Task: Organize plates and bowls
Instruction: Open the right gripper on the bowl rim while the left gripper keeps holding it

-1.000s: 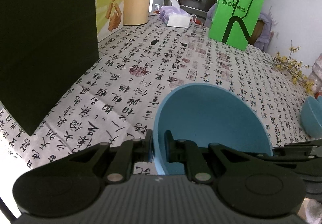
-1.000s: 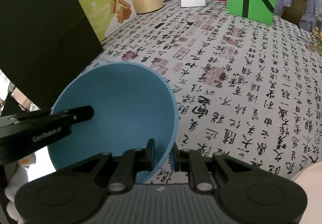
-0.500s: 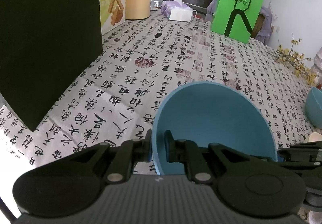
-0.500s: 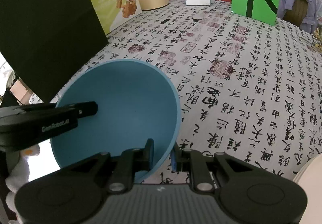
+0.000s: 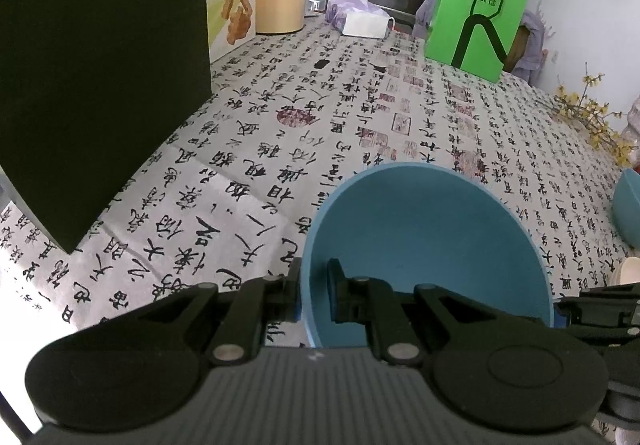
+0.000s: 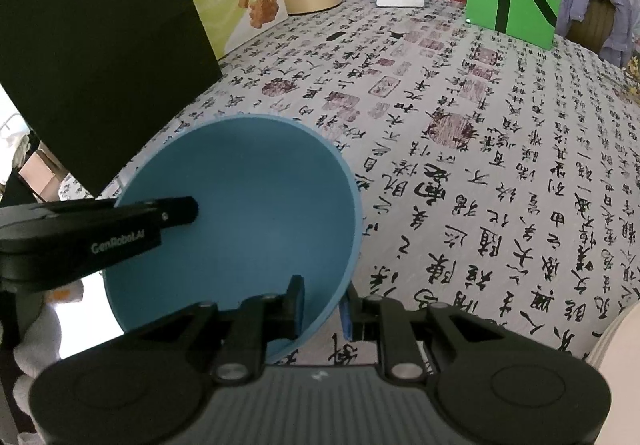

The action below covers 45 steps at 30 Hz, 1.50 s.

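Bowl (image 5: 432, 237), blue, is held over the tabletop (image 5: 360, 117), its rim pinched on opposite sides: left tool (image 5: 314, 295) clamps the near-left edge, right tool (image 6: 322, 307) clamps the near-right edge.

I see a plain blue bowl (image 5: 432, 229), empty, tipped toward me above the bench (image 5: 360, 117). A second blue bowl (image 5: 628, 205) sits on the bench well off to its right, partly cut off.
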Tool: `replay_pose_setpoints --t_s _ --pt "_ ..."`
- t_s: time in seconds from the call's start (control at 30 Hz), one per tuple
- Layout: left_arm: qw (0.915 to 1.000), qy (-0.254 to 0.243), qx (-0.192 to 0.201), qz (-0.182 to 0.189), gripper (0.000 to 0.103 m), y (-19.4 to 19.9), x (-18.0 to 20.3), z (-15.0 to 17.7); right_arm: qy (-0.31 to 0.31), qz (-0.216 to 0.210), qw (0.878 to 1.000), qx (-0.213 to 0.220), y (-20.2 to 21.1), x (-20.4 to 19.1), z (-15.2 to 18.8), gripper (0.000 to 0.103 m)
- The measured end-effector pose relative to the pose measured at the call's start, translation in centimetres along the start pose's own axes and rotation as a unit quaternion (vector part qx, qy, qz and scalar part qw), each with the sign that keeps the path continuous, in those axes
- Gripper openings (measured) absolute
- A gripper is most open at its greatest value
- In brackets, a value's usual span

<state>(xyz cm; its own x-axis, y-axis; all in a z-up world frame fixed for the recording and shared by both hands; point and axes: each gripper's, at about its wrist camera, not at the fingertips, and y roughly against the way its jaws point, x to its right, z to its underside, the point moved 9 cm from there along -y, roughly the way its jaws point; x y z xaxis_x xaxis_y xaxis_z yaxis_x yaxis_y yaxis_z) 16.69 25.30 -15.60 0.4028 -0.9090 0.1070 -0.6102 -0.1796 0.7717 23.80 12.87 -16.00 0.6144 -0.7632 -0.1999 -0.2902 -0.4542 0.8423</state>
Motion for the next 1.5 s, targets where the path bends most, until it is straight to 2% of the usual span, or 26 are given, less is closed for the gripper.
replay_pose_setpoints --t_s 1.03,1.13,1.33,1.5 --pt "0.9998 0.0 -0.019 0.003 0.014 -0.7 0.2 0.9 -0.023 -0.006 1.0 -0.007 -0.8 0.8 -0.1 0.02" --pt "0.9998 -0.002 -0.018 0.003 0.015 -0.6 0.2 0.8 -0.025 -0.008 1.0 -0.001 -0.4 0.8 -0.3 0.026" --pt "1.0 0.0 -0.007 0.004 0.037 0.2 0.3 0.2 -0.028 -0.013 0.999 0.013 0.6 1.1 -0.9 0.043" --pt "1.0 -0.001 0.002 0.004 0.042 1.0 0.6 -0.2 -0.027 -0.024 0.999 0.029 1.7 1.3 -1.3 0.056"
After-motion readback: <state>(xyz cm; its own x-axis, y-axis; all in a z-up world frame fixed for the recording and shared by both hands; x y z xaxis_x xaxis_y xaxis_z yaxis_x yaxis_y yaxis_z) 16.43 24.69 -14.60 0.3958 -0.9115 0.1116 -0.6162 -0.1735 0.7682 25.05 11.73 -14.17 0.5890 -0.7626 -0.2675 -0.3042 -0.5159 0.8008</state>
